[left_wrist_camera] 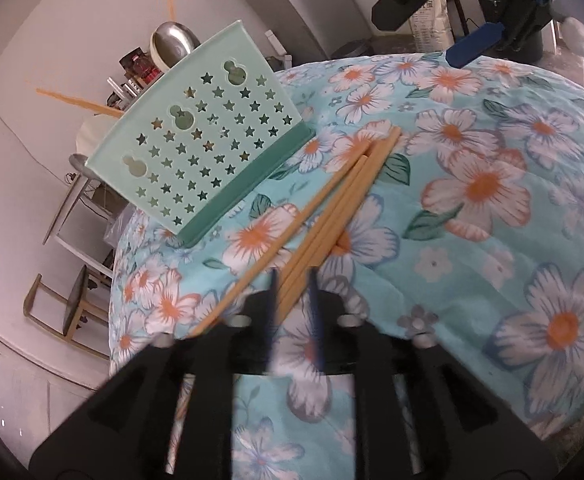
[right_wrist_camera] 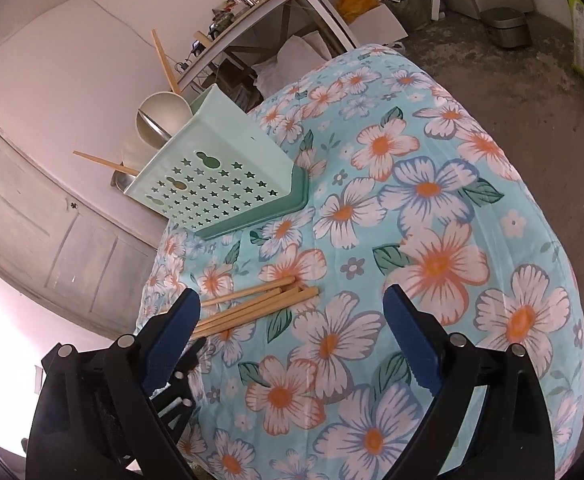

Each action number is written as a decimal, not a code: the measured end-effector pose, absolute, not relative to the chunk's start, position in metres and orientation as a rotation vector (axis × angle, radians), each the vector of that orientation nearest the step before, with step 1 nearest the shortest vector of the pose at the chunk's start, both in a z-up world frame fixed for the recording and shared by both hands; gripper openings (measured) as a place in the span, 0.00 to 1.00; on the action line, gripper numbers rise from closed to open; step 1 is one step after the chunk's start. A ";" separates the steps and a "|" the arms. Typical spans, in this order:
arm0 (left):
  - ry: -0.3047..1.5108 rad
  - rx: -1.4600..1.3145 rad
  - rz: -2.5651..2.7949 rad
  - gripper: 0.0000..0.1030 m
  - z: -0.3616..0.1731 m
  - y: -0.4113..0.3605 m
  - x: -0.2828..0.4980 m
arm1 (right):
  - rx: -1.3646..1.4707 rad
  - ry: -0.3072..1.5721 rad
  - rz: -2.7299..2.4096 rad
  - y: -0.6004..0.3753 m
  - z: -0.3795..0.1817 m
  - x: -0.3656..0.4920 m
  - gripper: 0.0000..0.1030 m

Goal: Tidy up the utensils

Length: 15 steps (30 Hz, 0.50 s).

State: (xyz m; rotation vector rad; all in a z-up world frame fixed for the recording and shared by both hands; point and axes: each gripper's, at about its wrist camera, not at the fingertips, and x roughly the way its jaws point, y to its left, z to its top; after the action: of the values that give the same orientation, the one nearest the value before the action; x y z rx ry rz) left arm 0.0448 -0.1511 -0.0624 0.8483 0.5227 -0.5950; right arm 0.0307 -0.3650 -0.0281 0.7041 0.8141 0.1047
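Left gripper: jaws standing narrowly apart, blue pads blurred. The near ends of the bundle of tan wooden chopsticks are running into the gap between them; can't tell whether the pads are pressing on the sticks or just straddling them. One stick is splaying off left of the left pad, outside the jaws. The rest of the bundle is lying on the table, pointing up and right away from the jaws.

Right gripper: jaws standing wide, nothing between the blue ribbed pads except the cloth. The same chopsticks are lying just beside the left pad, their near ends passing behind its tip, far ends fanning toward the middle of the gap. Not touching the right-hand pad.

Table is covered by a light blue cloth with big white-and-orange flowers. Beyond the chopsticks, well apart from both jaws, a mint green plastic utensil holder with star-shaped cutouts is sitting in a darker green drip tray near the far table edge, tilted in both views. Two more chopsticks and a round metal bowl are sticking up out of it. In the left wrist view the right gripper is hanging top right above the table.
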 end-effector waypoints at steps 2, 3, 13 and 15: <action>0.513 0.877 -0.611 0.28 -0.065 -0.155 0.045 | 0.704 0.817 0.102 -0.366 -0.029 0.031 0.88; 0.514 0.897 -0.621 0.28 -0.068 -0.158 0.045 | 0.707 0.818 0.099 -0.367 -0.030 0.031 0.88; 0.484 0.979 -0.691 0.09 -0.079 -0.169 0.050 | 0.717 0.825 0.093 -0.369 -0.033 0.032 0.88; 0.480 0.991 -0.706 0.08 -0.078 -0.168 0.046 | 0.719 0.825 0.091 -0.369 -0.034 0.032 0.88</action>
State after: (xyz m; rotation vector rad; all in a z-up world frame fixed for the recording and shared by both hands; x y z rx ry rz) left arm 0.0465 -0.1681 -0.0784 0.9909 0.4802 -0.7062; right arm 0.0315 -0.3692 -0.0336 0.7187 0.8251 0.0911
